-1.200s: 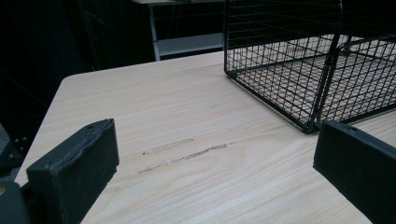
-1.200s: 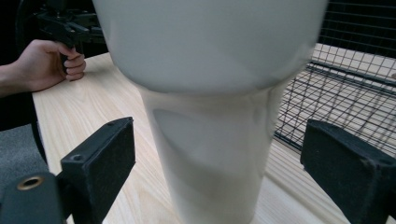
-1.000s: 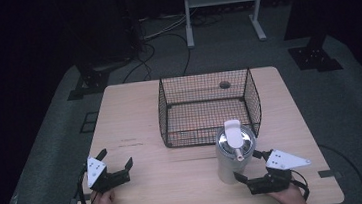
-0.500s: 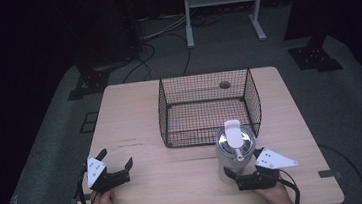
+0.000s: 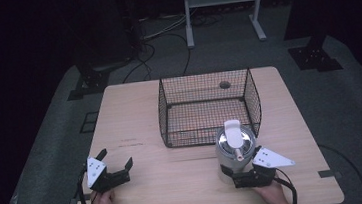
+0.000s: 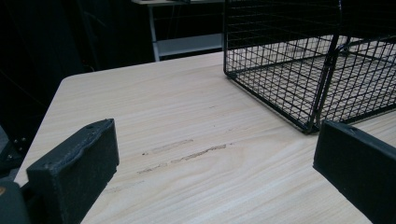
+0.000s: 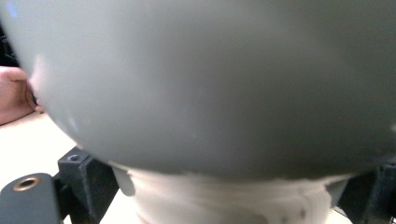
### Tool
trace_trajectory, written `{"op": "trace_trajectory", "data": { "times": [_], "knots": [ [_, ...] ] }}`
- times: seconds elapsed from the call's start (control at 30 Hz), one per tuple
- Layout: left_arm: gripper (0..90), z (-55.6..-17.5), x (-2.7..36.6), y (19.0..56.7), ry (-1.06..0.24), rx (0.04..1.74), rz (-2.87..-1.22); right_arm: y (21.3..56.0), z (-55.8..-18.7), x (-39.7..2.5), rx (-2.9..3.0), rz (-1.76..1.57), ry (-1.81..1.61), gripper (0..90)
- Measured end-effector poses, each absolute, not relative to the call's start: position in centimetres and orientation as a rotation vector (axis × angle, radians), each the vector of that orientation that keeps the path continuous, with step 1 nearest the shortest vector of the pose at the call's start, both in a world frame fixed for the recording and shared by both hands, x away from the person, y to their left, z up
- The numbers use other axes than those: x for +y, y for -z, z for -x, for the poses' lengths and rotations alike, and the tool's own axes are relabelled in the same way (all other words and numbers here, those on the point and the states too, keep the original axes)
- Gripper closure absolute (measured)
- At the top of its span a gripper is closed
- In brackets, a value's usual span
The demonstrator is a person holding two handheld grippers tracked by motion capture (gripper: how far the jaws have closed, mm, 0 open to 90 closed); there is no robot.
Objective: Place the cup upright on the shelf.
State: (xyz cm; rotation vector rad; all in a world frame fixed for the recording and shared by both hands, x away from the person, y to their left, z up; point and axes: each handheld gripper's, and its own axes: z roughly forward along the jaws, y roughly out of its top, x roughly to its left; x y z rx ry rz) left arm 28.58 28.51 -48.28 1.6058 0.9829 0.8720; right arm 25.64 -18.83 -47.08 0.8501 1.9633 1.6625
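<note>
My right tool point(image 5: 240, 179) sits at the near right of the desk point(image 5: 176, 183), low against the base of the grey kettle point(image 5: 235, 149); in the right gripper view the kettle's point(image 7: 210, 79) rounded grey body bulges over its white base, one black jaw on each side of that base; whether the pads actually press the base I cannot tell, too close and blurred; the jaws are around it, not beside it; the kettle stands upright on the desk, just in front of the near right corner of the black wire basket point(image 5: 205, 112), touching or nearly touching its mesh, cannot tell which; white handle on the lid points toward the basket; my left tool point(image 5: 116, 169) rests at the near left of the desk, well apart from the kettle, jaws spread wide with nothing between them; in the left gripper view the two black pads point(image 6: 74, 172) stand far apart over bare wood, with the wire basket point(image 6: 299, 60) ahead at upper right; basket holds nothing I can make out.
</note>
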Motion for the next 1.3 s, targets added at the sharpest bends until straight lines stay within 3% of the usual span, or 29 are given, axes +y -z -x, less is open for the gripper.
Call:
{"op": "trace_trajectory", "data": {
  "times": [0.37, 1.3],
  "knots": [
    [0.0, -28.6, 28.5, 48.3, -0.872, 0.984, -1.603, 45.9, -25.7, -18.8, 2.027, -0.782, -1.676, 9.2],
    [0.0, -28.6, 28.6, 48.3, -0.869, 0.983, -1.602, 38.1, -28.8, -18.9, 1.993, -0.722, -1.74, 9.3]
  ]
}}
